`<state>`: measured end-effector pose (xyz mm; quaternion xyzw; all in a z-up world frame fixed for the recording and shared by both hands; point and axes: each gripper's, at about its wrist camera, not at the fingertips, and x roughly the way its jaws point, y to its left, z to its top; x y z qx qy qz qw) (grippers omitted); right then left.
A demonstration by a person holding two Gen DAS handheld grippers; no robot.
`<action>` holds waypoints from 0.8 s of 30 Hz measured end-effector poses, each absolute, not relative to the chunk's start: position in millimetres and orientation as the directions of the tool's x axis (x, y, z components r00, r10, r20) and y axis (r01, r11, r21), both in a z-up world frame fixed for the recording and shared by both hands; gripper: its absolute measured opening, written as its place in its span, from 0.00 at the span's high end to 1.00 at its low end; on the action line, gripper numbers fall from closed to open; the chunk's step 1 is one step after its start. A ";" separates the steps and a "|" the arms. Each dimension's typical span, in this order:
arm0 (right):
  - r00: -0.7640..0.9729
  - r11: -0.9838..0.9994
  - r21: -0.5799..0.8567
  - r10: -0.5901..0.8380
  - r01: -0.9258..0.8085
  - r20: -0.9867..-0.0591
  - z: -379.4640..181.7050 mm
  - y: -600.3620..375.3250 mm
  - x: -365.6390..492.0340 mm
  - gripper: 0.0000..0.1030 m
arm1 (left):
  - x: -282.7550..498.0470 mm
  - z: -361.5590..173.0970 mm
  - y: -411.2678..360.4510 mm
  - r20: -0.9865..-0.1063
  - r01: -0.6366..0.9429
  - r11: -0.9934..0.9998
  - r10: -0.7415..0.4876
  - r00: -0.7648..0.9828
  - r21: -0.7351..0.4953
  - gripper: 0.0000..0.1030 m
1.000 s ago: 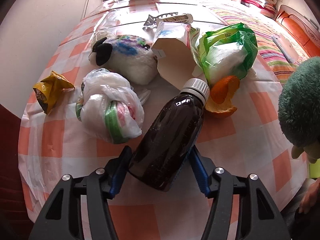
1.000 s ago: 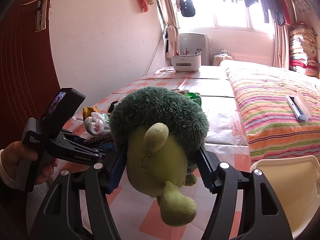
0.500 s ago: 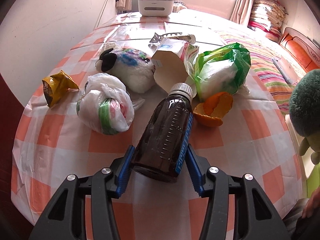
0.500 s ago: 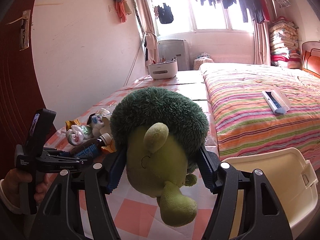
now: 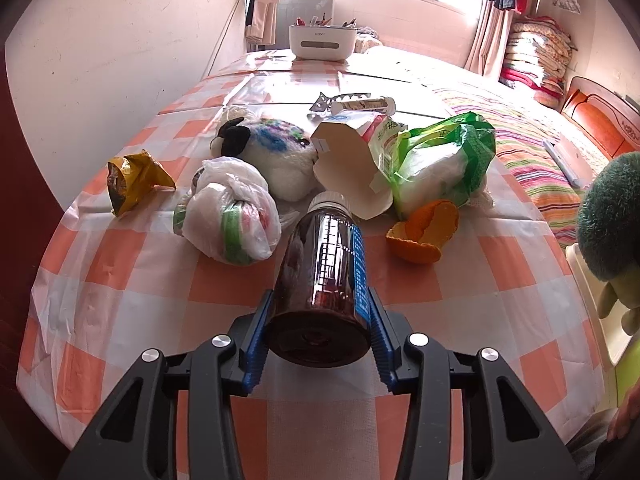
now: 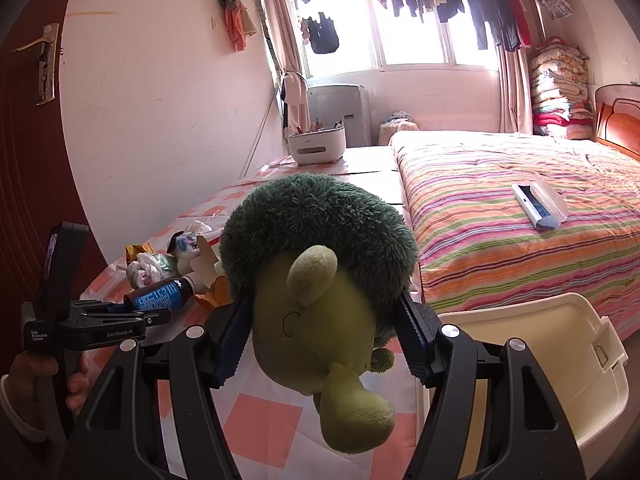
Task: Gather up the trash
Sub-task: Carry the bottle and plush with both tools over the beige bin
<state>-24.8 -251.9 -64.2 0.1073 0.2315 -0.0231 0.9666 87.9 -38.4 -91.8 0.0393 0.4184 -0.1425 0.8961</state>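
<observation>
A brown bottle (image 5: pixel 324 272) with a white cap and blue label sits between the blue pads of my left gripper (image 5: pixel 320 304). Its jaws are closing, the pads press its sides, and its base is tipped up off the checked tablecloth (image 5: pixel 132 280). From the right wrist, the bottle (image 6: pixel 160 294) slants in the left gripper (image 6: pixel 132 312), which a hand holds. My right gripper (image 6: pixel 324 320) is shut on a green plush toy (image 6: pixel 316 240). Trash lies beyond the bottle: a knotted plastic bag (image 5: pixel 228 216), yellow wrapper (image 5: pixel 128 178), paper carton (image 5: pixel 352 168), green bag (image 5: pixel 440 160) and orange peel (image 5: pixel 424 232).
A sheep plush (image 5: pixel 272 152) and a metal tool (image 5: pixel 352 102) lie behind the trash. A white caddy (image 5: pixel 322 42) stands at the table's far end. An open cream bin (image 6: pixel 540 344) stands below right of the plush toy, beside the striped bed (image 6: pixel 520 220).
The left jaws have narrowed onto the bottle, whose base has risen off the cloth. The right gripper has swung right with the plush toy, bringing the cream bin further into view.
</observation>
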 end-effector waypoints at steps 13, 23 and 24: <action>0.895 0.977 0.192 0.003 0.093 -0.445 -63.4 -250.5 -25.4 0.38 | 77.0 -82.3 -36.6 -0.697 0.289 0.957 -0.227 0.680 -0.029 0.60; 0.902 0.976 0.186 -0.022 0.112 -0.430 -62.0 -251.3 -35.4 0.38 | 62.5 -62.1 -57.9 -0.649 0.340 0.940 -0.270 0.712 -0.019 0.60; 0.902 0.976 0.186 -0.024 0.115 -0.431 -61.9 -251.9 -36.6 0.38 | 61.1 -60.9 -60.7 -0.645 0.344 0.939 -0.277 0.712 -0.023 0.60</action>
